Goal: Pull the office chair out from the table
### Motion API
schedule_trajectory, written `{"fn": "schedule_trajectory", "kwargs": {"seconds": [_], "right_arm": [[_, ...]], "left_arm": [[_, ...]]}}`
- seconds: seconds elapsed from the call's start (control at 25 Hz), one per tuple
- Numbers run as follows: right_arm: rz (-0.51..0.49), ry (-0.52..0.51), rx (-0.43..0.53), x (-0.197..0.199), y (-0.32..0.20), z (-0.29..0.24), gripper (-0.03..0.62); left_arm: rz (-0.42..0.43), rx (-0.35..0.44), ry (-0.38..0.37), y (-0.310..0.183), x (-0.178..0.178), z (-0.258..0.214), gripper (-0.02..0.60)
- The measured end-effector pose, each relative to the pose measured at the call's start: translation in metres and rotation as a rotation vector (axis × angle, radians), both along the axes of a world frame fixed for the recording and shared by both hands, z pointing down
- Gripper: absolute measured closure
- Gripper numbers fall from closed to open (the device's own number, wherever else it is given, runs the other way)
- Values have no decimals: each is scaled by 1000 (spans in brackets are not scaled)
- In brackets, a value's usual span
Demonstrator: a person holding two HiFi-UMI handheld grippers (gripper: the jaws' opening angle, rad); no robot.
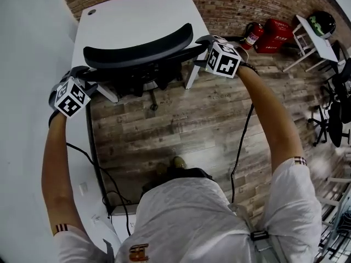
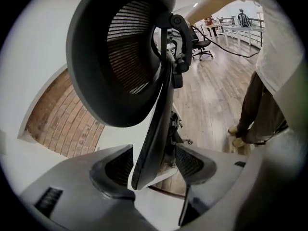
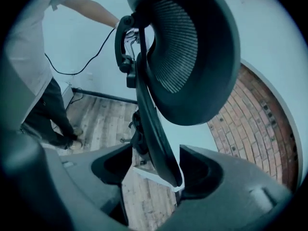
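Observation:
The black office chair (image 1: 137,51) stands tucked under the white table (image 1: 137,12), its curved back top facing me. In the head view my left gripper (image 1: 82,74) is at the left end of the chair back and my right gripper (image 1: 201,41) at the right end. In the left gripper view the open left gripper (image 2: 154,166) straddles the thin backrest edge (image 2: 156,124), with the mesh headrest (image 2: 115,57) above. The open right gripper (image 3: 156,170) likewise has the backrest edge (image 3: 151,124) between its jaws below the headrest (image 3: 192,57). Gaps show beside both edges.
A brick wall (image 1: 230,4) runs behind the table, a white wall to the left. A fire extinguisher (image 1: 253,34), a red box (image 1: 277,34) and a white stand (image 1: 312,37) sit back right. Other black chairs (image 1: 334,119) are far right. A cable (image 1: 241,147) crosses the wooden floor.

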State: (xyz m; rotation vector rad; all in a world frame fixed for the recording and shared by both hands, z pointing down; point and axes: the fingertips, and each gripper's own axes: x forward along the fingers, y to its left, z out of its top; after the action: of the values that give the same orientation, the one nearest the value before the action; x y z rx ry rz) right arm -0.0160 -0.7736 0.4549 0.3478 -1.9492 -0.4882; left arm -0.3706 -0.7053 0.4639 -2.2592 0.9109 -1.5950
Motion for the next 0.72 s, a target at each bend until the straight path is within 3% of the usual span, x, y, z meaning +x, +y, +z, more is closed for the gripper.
{"fn": "schedule_trajectory", "kwargs": {"seconds": [0.24, 0.52, 0.6, 0.72], "right_arm": [[-53, 94, -28, -10, -15, 22, 295], [-93, 119, -57, -21, -20, 32, 297], [-105, 116, -58, -22, -22, 36, 312], [-148, 151, -10, -21, -22, 39, 437]], "left_arm": [[22, -55, -60, -16, 1, 17, 315], [53, -105, -92, -20, 7, 32, 321], [72, -102, -120, -18, 7, 36, 333], [106, -74, -179, -18, 5, 38, 398]]}}
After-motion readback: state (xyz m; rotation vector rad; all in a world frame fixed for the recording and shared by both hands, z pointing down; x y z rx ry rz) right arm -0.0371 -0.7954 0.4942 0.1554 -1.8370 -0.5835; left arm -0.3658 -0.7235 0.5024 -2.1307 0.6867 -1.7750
